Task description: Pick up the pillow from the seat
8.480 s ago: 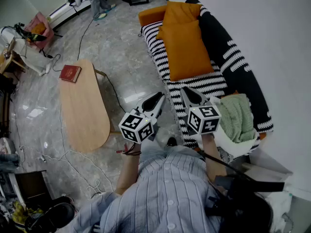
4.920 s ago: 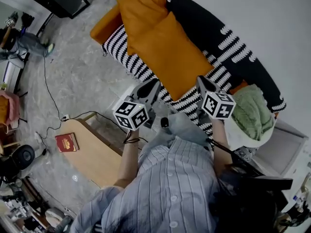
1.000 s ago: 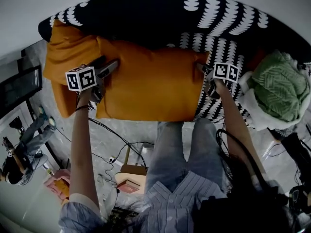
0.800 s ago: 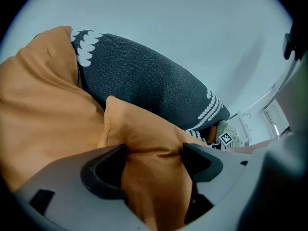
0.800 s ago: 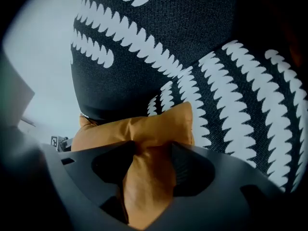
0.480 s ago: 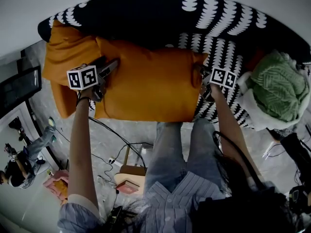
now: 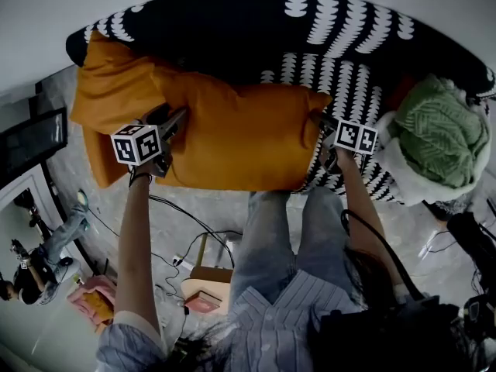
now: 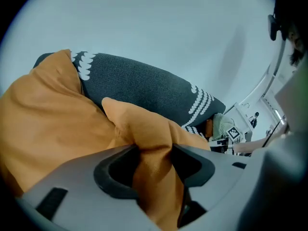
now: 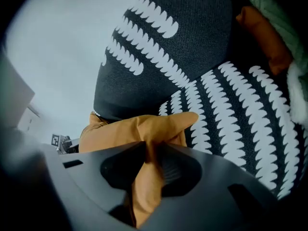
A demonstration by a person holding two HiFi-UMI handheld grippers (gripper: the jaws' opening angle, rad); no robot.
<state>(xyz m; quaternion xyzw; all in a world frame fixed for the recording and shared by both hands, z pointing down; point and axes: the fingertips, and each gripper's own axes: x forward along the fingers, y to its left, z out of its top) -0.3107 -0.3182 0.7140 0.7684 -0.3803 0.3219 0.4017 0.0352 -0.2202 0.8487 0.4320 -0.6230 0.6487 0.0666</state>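
Gripping the big rectangular orange fabric pillow [image 7: 240, 134] at both short ends. With the left gripper [image 8: 155, 150]: just closed in on a thick bunched fold of orange cloth, pinched fast between the fingers at a middling width. With the right gripper [image 9: 153, 148]: likewise just closed, narrower, on a thin pleat at the opposite corner. Stretched lengthwise from one pair of fingers to the other, raised off or barely brushing the black-and-white patterned knit sofa seat [image 7: 353, 91] beneath and beyond the fingertips; cannot tell which. Equally near to both hands, so probably best lifted straight up and level, both ends together. Outward of the left fingers, close against a second orange cushion [image 7: 97, 91]; likely to drag there.
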